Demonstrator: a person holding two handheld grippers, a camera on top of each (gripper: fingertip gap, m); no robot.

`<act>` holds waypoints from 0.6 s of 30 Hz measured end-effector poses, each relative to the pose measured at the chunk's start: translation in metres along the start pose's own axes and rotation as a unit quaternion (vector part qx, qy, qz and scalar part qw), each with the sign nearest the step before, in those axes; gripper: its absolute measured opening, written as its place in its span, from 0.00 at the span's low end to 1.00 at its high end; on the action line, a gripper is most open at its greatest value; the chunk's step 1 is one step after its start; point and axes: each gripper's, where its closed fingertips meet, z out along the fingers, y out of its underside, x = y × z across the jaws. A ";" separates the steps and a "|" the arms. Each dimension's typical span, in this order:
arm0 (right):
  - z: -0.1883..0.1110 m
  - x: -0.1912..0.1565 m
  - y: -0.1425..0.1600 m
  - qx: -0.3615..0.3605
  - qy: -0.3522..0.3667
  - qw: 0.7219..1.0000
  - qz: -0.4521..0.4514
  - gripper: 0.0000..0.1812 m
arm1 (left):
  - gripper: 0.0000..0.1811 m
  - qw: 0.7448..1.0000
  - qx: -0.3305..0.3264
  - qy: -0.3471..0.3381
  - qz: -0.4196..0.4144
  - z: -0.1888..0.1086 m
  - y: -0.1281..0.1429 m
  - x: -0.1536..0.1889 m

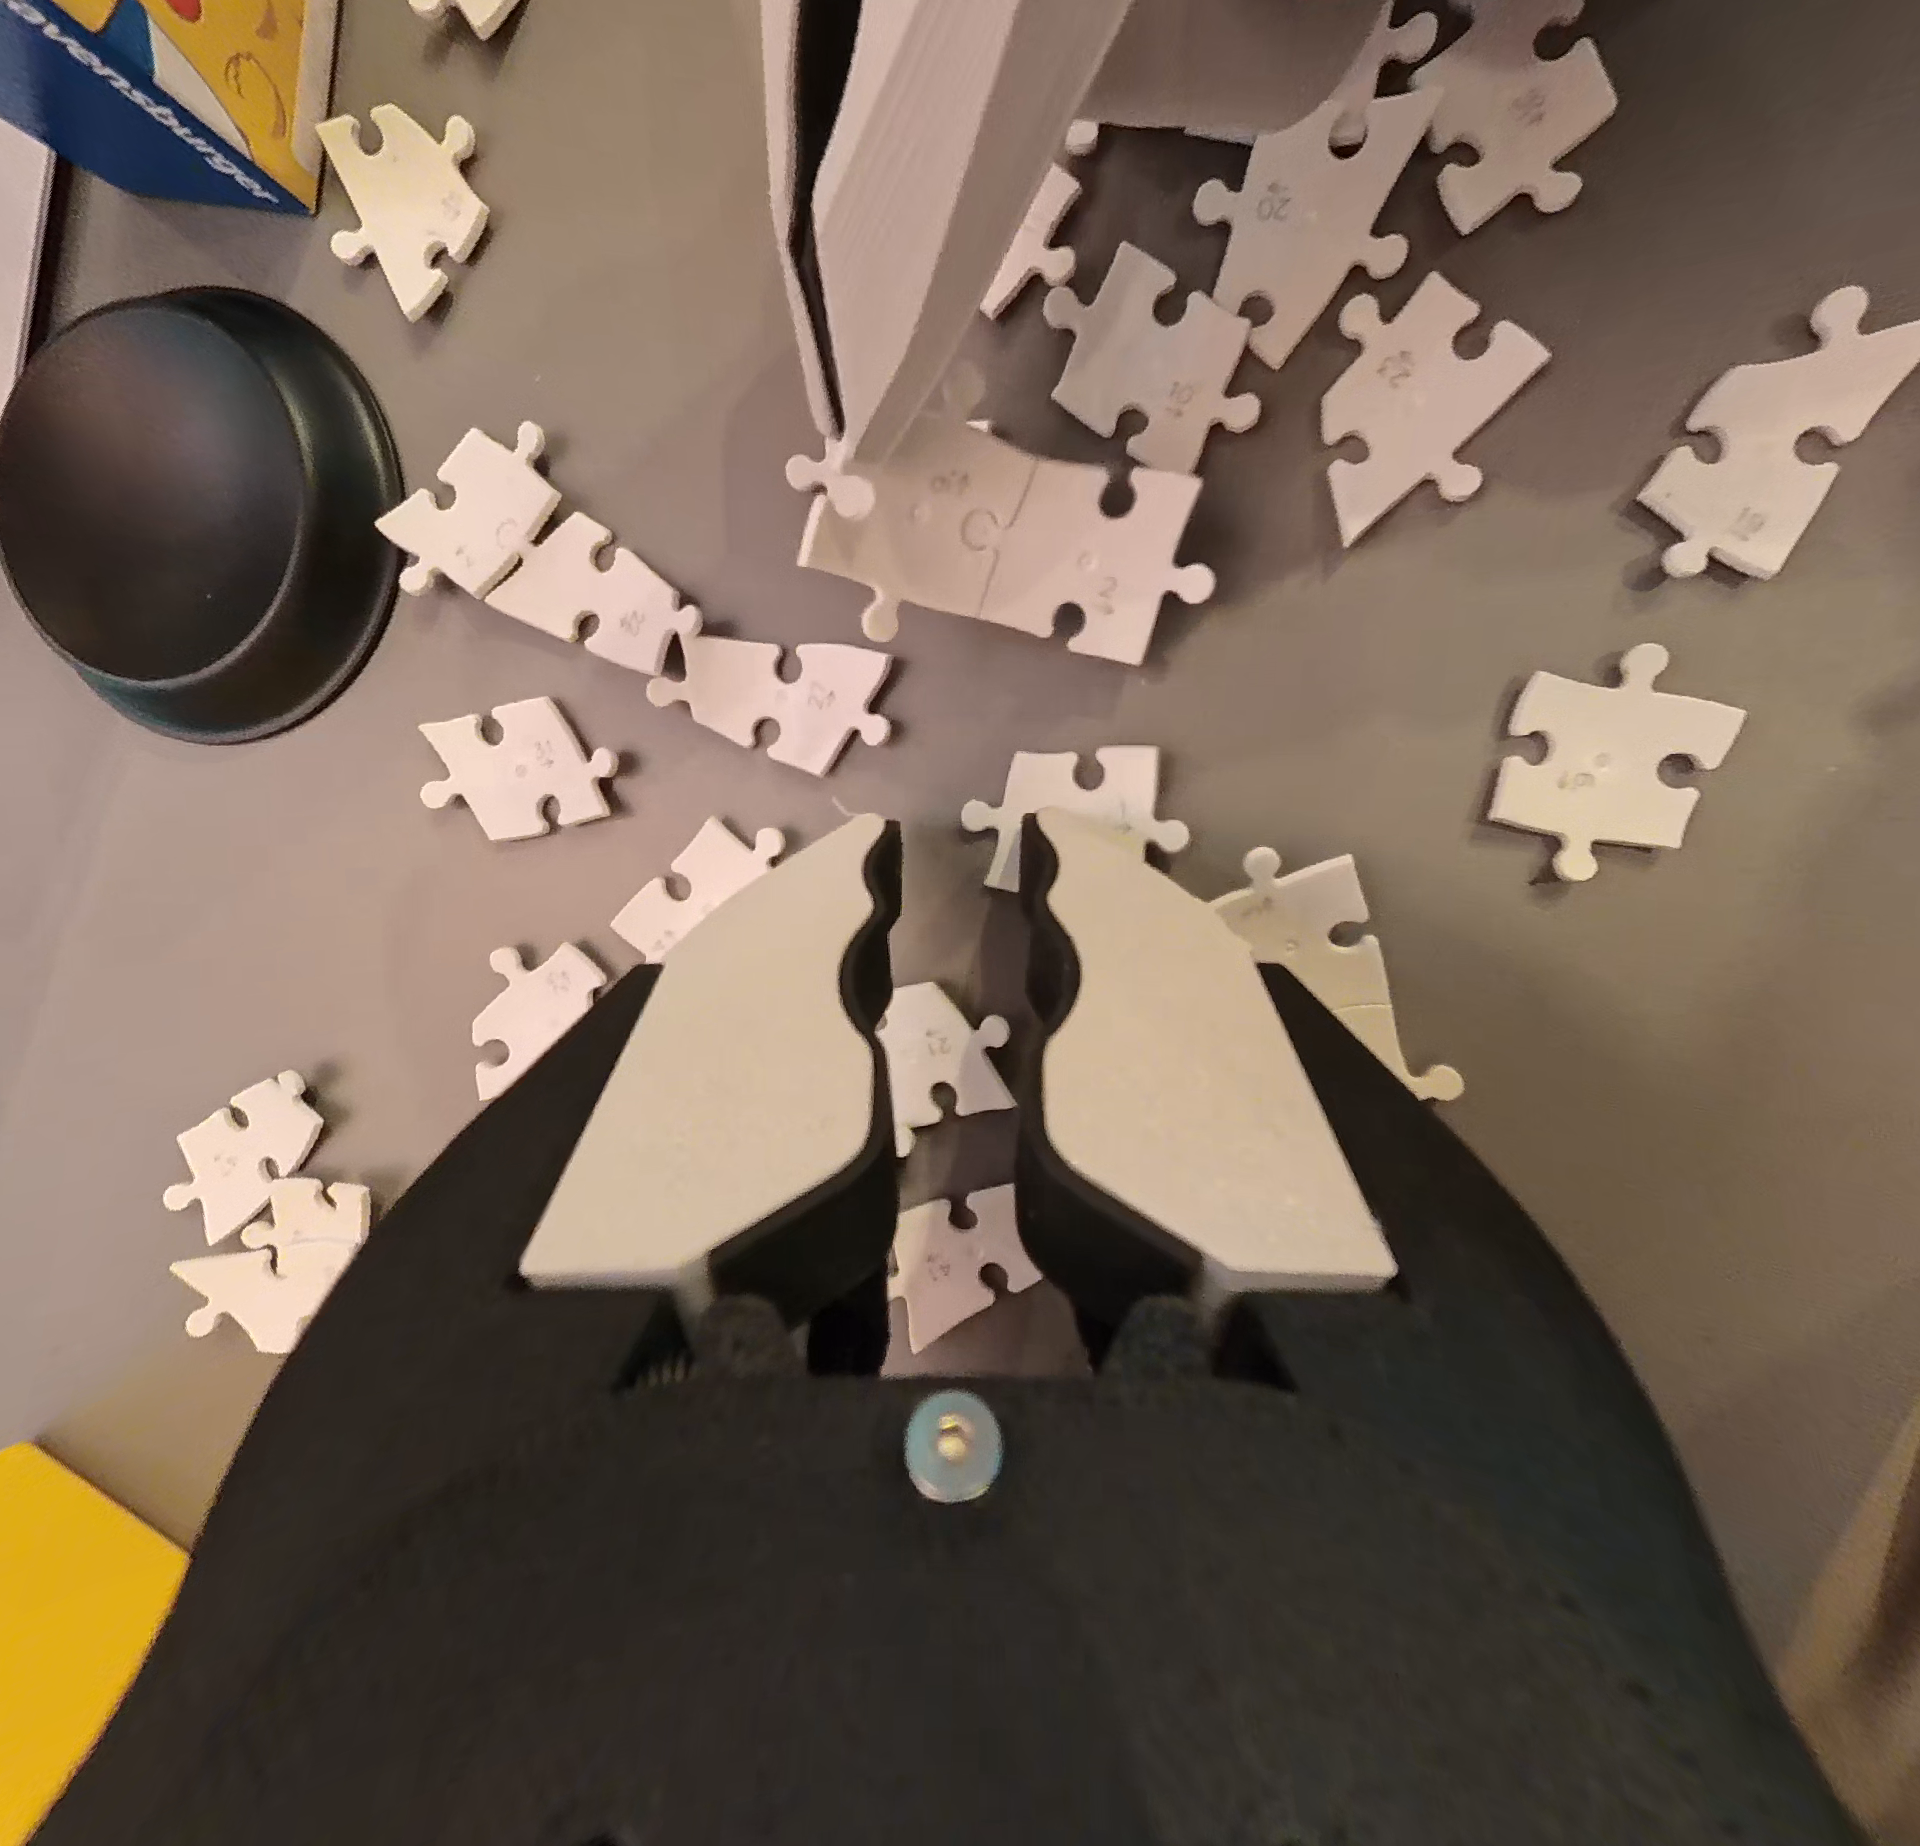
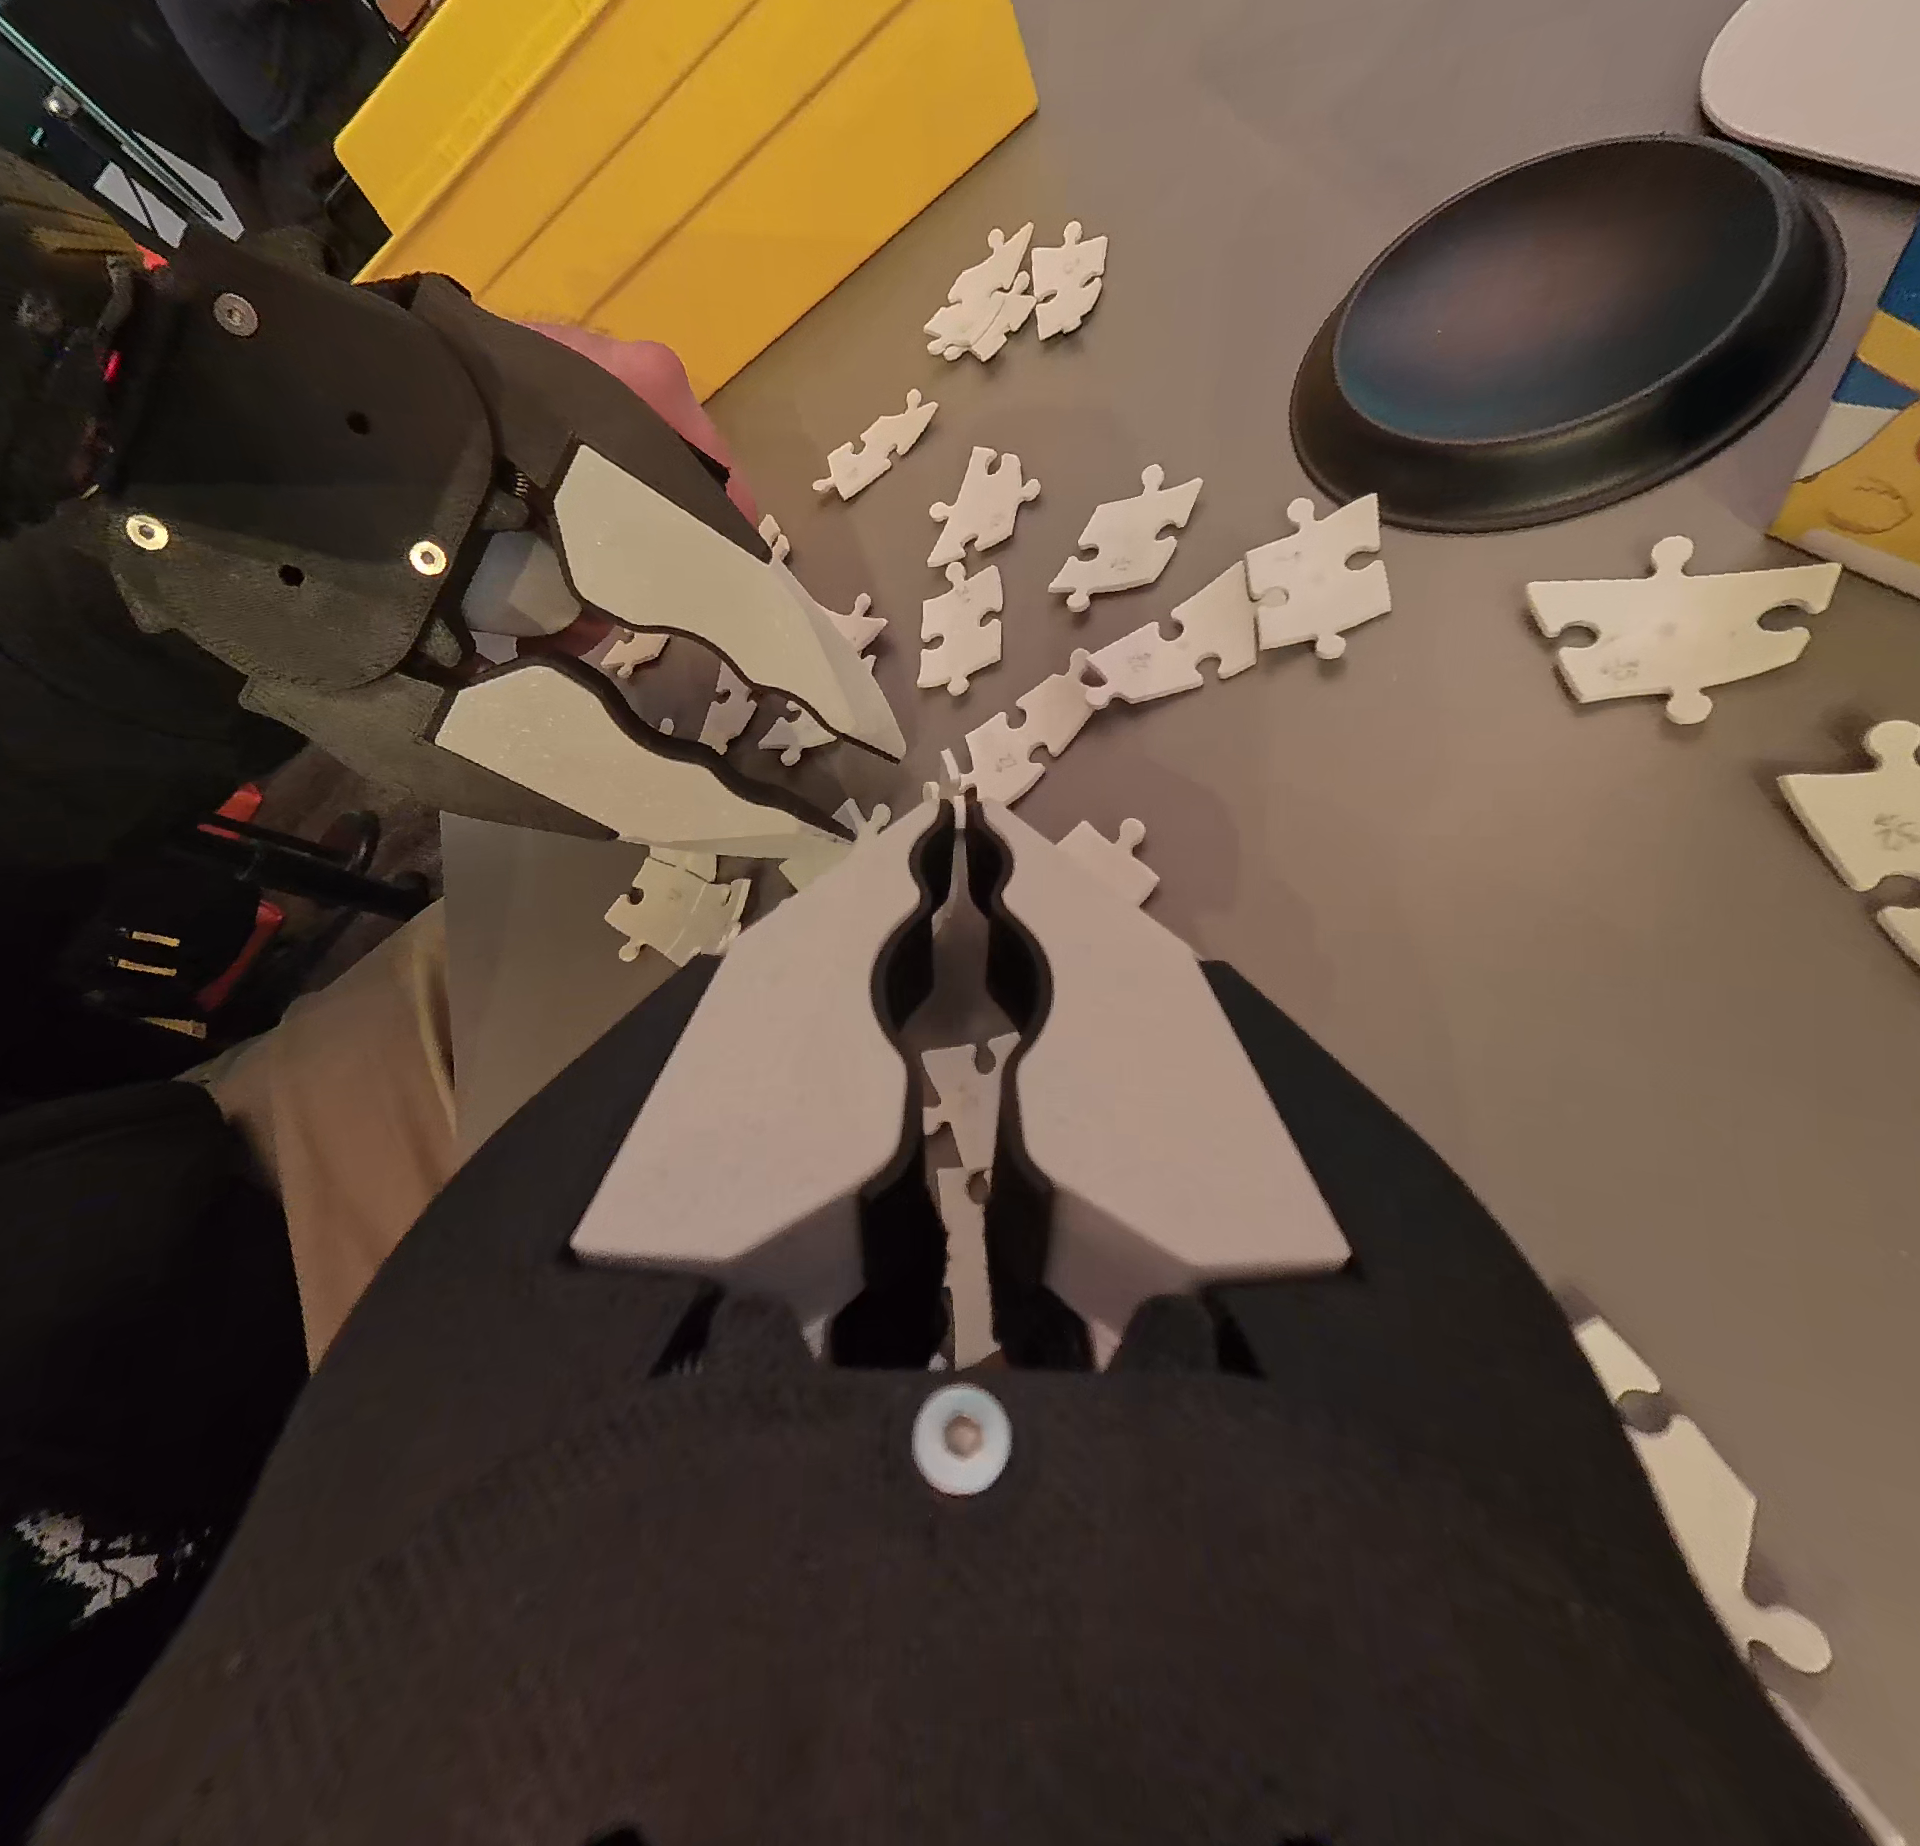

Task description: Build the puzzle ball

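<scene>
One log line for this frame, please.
stage: early assembly | left claw: open over loose pieces | right claw: shut, tips at joined pair corner, grasp unclear

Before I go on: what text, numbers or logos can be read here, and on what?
Box: white brand lettering along its blue edge, legible, but I do not quote writing.
Joined pieces: small printed numerals on their backs.
Loose pieces: the same small numerals, many blurred.
Black dish and yellow bin: none visible.
</scene>
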 end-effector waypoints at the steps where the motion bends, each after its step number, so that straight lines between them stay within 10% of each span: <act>1: 0.000 0.000 0.000 -0.001 -0.001 1.000 -0.001 0.00 | 0.12 1.000 -0.001 0.000 -0.001 0.000 0.000 0.000; 18: 0.002 -0.010 0.009 -0.028 -0.022 0.999 -0.012 0.00 | 0.10 1.000 0.000 -0.010 -0.024 0.001 0.001 -0.004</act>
